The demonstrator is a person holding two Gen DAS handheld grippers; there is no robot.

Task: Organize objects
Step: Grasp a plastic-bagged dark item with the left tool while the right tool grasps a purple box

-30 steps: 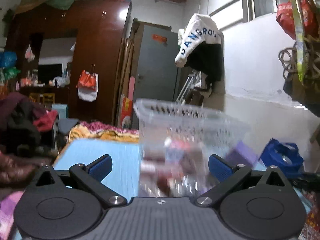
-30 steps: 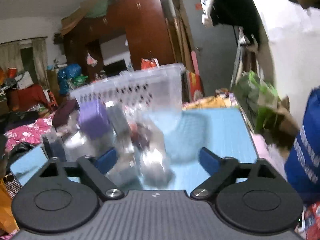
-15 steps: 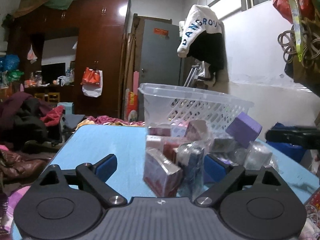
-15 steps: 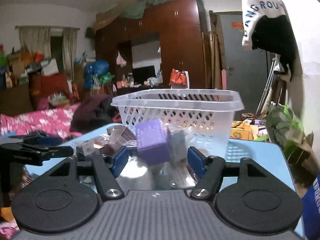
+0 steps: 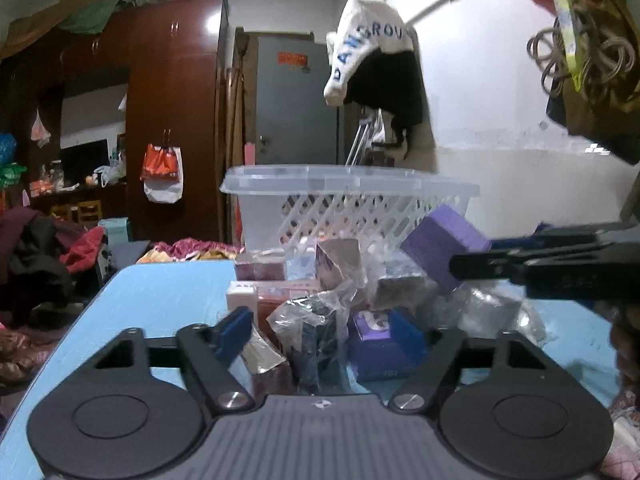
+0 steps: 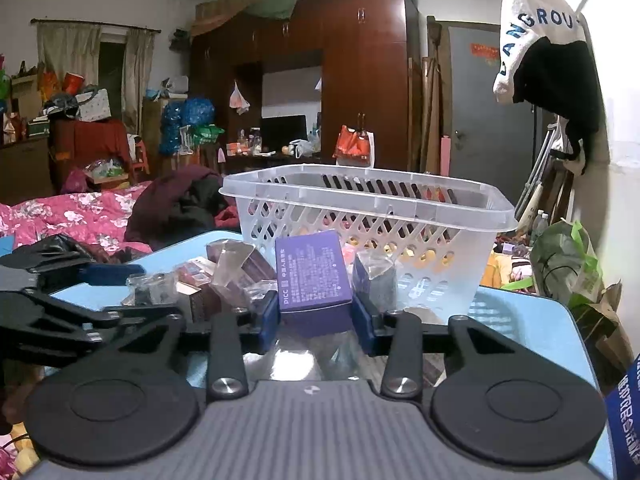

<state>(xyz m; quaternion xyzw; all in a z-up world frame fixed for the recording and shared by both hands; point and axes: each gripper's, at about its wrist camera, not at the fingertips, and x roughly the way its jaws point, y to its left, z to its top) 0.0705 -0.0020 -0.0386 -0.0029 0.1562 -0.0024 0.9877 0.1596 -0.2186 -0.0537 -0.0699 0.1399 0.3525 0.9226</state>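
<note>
Right wrist view: the right gripper (image 6: 315,316) has its two blue pads against the side faces of a purple box (image 6: 314,276), clenched on it; its jaws have just been closing. The purple box sits tilted at the near edge of a pile of small packages (image 6: 224,276) on the blue table (image 6: 520,320). A clear plastic basket (image 6: 400,216) stands upright behind the pile at 12 o'clock, touching or just beside it; which, I cannot tell. At 9 o'clock the left gripper (image 6: 116,270) enters from the frame edge, pointing toward the pile.

Left wrist view: the left gripper (image 5: 324,330) has jaws that have just been closing, with several items between them: a dark item in clear wrap (image 5: 316,340), a blue-and-purple carton (image 5: 380,340) at the right finger and a reddish packet (image 5: 268,364) low at the left; whether the pads press on any of them cannot be told, and the left pad appears clear of the goods. The same purple box (image 5: 440,240) shows at 2 o'clock, tilted, with the right gripper's black arm (image 5: 560,268) reaching in from 3 o'clock. The basket (image 5: 348,200) stands at 12 o'clock beyond the pile; a wardrobe (image 5: 172,120) and a grey door (image 5: 296,100) stand well behind.
</note>
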